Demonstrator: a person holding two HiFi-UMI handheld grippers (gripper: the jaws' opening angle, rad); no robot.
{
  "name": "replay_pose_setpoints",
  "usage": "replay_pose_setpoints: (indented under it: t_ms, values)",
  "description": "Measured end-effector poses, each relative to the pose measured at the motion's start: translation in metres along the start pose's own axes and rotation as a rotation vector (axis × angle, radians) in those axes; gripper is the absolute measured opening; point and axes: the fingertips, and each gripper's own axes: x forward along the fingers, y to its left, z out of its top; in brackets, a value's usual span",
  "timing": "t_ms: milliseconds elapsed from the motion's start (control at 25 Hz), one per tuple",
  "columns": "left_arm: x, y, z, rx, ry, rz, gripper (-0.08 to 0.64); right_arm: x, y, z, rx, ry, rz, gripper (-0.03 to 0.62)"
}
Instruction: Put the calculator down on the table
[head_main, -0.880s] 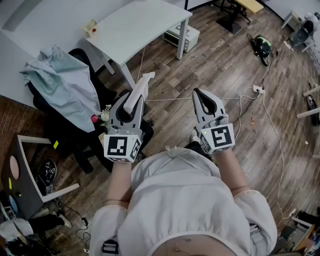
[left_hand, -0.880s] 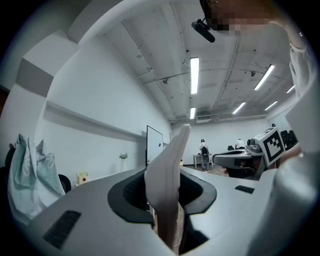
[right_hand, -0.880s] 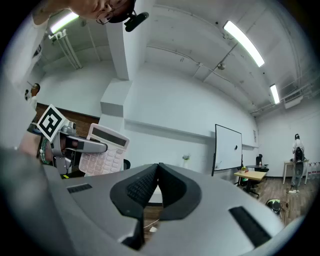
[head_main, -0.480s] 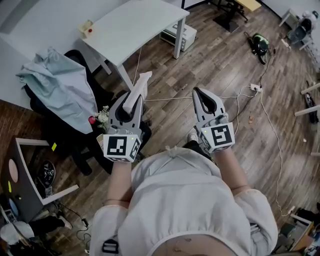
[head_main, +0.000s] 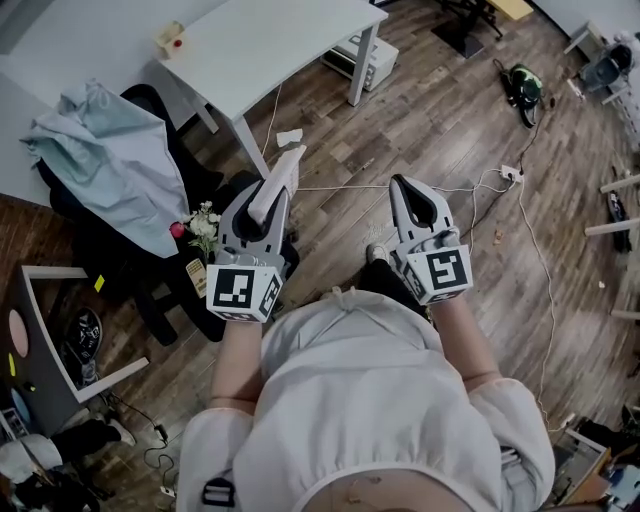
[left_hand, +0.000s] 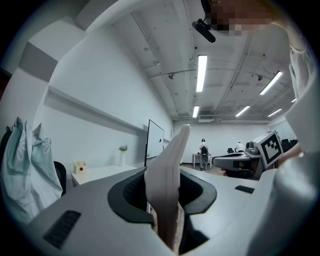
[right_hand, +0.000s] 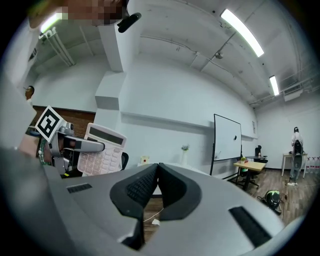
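- Your left gripper (head_main: 266, 200) has its fingers (left_hand: 131, 192) clamped on the calculator (left_hand: 169, 167), which stands edge-on between them, its top end poking out past the tips.
- From the right gripper view the same calculator (right_hand: 100, 150) shows its keypad and display, gripped low on the body and carried upright in the air.
- Your right gripper (head_main: 413, 192) is empty: its fingers (right_hand: 140, 187) are pressed together with nothing between them, and it is held level beside the left one.
- Where the calculator is: in the air above the wooden floor (head_main: 430, 120), in front of your body, well apart from the white surface (head_main: 270, 45) ahead and to your left.
- Done so far, by my reading: the pick-up and the carry. The calculator is in hand and you are facing roughly toward the surface.
- Left to do: close the gap to the surface, bring the calculator over a bare stretch of it, lower it until it rests there, then open the left fingers and draw back.
- The small cream box (head_main: 170, 38) sits near the far left corner of the surface; the rest of the top looks free, so you have plenty of room to set down.
- I'd put you at the approach stage, with the actual placing not yet begun.
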Motion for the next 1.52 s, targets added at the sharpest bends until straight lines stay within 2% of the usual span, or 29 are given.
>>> replay_pose_setpoints:
  t_ms: [360, 680, 840, 1000, 1240, 1520]
  values:
    - [0.071, 0.016, -0.009, 0.022, 0.027, 0.112, 0.132, 0.073, -0.064, -0.022, 0.036, -0.004, 0.099, 0.005]
    - [0.189, 0.024, -0.011, 0.011, 0.049, 0.258, 0.132, 0.17, -0.163, -0.035, 0.038, 0.017, 0.254, 0.006]
    - [0.254, 0.02, -0.008, -0.001, 0.042, 0.309, 0.133, 0.214, -0.219, -0.039, 0.034, 0.028, 0.317, 0.006]
    - [0.301, 0.022, -0.01, -0.002, 0.046, 0.357, 0.132, 0.254, -0.256, -0.043, 0.027, 0.027, 0.374, 0.006]
    - [0.34, 0.036, -0.013, -0.013, 0.072, 0.426, 0.132, 0.305, -0.279, -0.051, 0.041, 0.045, 0.453, 0.006]
    - [0.368, 0.099, -0.02, -0.02, 0.089, 0.506, 0.132, 0.389, -0.259, -0.056, 0.043, 0.05, 0.546, 0.006]
